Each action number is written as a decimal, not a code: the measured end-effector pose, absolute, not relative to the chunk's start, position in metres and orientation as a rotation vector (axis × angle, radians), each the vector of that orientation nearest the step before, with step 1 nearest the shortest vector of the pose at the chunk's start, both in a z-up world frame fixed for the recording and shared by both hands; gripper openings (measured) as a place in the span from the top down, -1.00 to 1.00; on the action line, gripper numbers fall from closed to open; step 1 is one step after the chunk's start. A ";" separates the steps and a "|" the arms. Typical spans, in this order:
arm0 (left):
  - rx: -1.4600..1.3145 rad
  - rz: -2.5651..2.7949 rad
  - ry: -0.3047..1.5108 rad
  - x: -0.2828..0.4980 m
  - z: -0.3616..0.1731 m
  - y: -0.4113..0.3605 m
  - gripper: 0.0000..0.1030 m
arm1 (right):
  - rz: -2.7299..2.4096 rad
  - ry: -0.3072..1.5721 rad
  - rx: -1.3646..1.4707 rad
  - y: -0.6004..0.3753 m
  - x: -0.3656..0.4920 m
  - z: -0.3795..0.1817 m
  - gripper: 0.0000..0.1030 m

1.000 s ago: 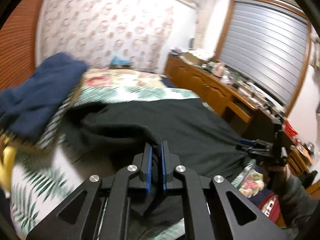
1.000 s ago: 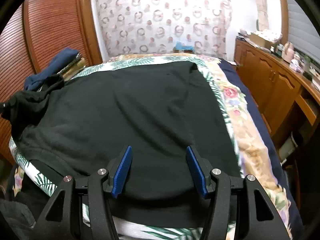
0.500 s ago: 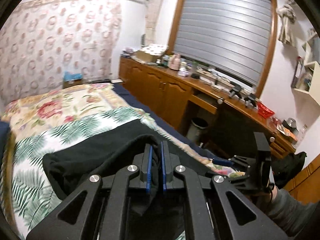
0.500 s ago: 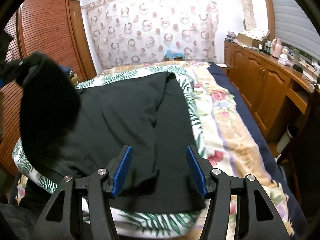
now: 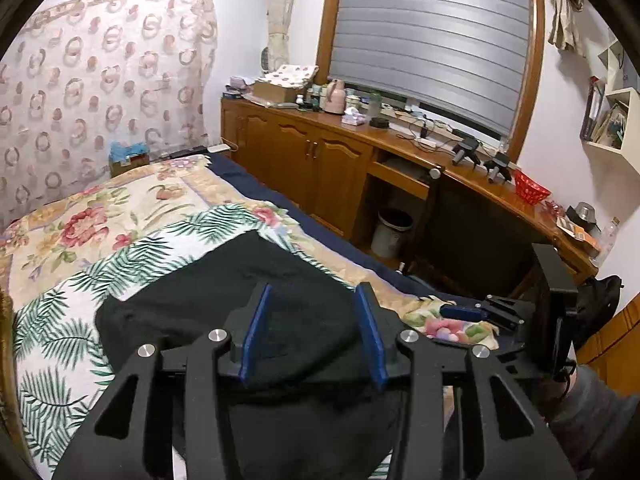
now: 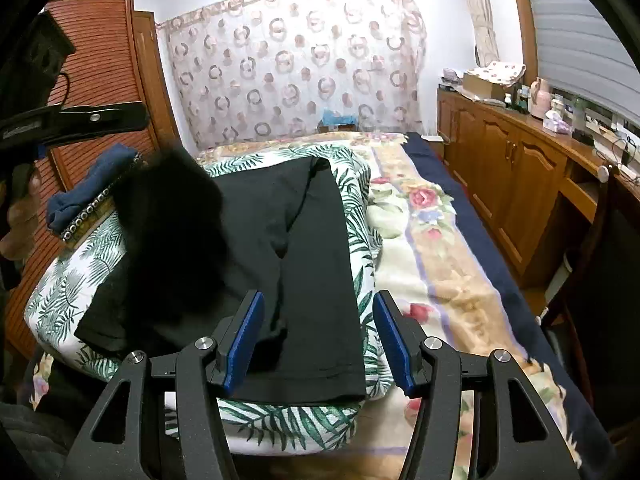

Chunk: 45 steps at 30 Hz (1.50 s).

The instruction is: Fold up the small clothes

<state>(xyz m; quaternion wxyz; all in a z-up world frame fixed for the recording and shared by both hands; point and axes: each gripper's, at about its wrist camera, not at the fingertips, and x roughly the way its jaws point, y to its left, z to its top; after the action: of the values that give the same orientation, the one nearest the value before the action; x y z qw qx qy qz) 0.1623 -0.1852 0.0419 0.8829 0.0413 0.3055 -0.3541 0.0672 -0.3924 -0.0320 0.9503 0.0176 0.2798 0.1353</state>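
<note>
The left claw (image 5: 312,328) stands spread above the black garment (image 6: 280,248), its jaws having just been opening; cloth lies beneath the blue pads, but neither pad presses on it. The right claw (image 6: 320,336) is also spread, hovering over the garment's near hem and pinching nothing. The garment lies on the bed, on a palm-leaf cover (image 6: 360,216), with one side folded over toward the middle and a raised bunch of cloth at the left in the right wrist view.

Risk: the released flap may settle crooked or slide back, since the cloth is soft and the cover underneath is loose and rumpled. A pad catching the fabric as the claw draws away could drag the fold open.

A floral blanket (image 6: 440,256) covers the rest of the bed. A blue folded item (image 6: 96,184) rests near the wooden wardrobe (image 6: 104,56). Wooden cabinets (image 5: 320,168) with a cluttered top run below a shuttered window (image 5: 432,44).
</note>
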 end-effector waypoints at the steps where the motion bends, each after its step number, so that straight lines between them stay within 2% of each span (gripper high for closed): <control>1: 0.082 -0.730 0.637 0.164 0.041 -0.179 0.07 | 0.274 0.571 0.036 -0.391 0.068 -0.032 -0.14; 2: 0.078 -0.719 0.639 0.166 0.040 -0.174 0.01 | 0.274 0.573 0.037 -0.391 0.069 -0.031 -0.14; 3: 0.073 -0.697 0.642 0.170 0.037 -0.162 -0.18 | 0.277 0.575 0.040 -0.389 0.071 -0.030 -0.14; 6: 0.065 -0.637 0.659 0.181 0.026 -0.133 -0.45 | 0.290 0.580 0.040 -0.388 0.083 -0.024 -0.14; 17: 0.035 -0.422 0.727 0.212 -0.029 -0.044 -0.47 | 0.390 0.585 -0.032 -0.341 0.140 0.000 -0.14; 29: 0.031 -0.386 0.717 0.210 -0.050 -0.001 -0.47 | 0.587 0.624 -0.106 -0.240 0.180 0.016 -0.13; 30: 0.032 -0.389 0.712 0.210 -0.049 0.002 -0.47 | 0.601 0.635 -0.107 -0.234 0.181 0.014 -0.09; 31: 0.032 -0.391 0.709 0.209 -0.050 0.004 -0.47 | 0.618 0.651 -0.110 -0.229 0.183 0.012 0.03; 33: 0.036 -0.396 0.701 0.208 -0.049 0.006 -0.47 | 0.644 0.688 -0.122 -0.219 0.187 0.007 0.07; 35: 0.040 -0.399 0.694 0.206 -0.049 0.007 -0.47 | 0.676 0.739 -0.143 -0.208 0.192 -0.004 0.24; 39: 0.049 -0.406 0.684 0.206 -0.051 0.007 -0.47 | 0.677 0.808 -0.170 -0.196 0.207 -0.013 0.36; 40: 0.050 -0.409 0.683 0.206 -0.052 0.007 -0.47 | 0.677 0.814 -0.174 -0.194 0.211 -0.013 0.43; 42: 0.049 -0.415 0.686 0.206 -0.054 0.006 -0.47 | 0.684 0.816 -0.179 -0.191 0.216 -0.012 0.69; 43: 0.048 -0.419 0.688 0.206 -0.055 0.006 -0.47 | 0.696 0.816 -0.181 -0.191 0.217 -0.011 0.90; 45: 0.046 -0.424 0.689 0.206 -0.057 0.005 -0.47 | 0.706 0.783 -0.178 -0.193 0.215 -0.003 0.92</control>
<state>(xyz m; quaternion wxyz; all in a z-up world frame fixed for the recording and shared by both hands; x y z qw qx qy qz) 0.2060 0.0050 -0.0566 0.9190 0.0222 0.3351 -0.2064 0.2146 -0.1935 -0.0032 0.8605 -0.0849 0.3732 0.3364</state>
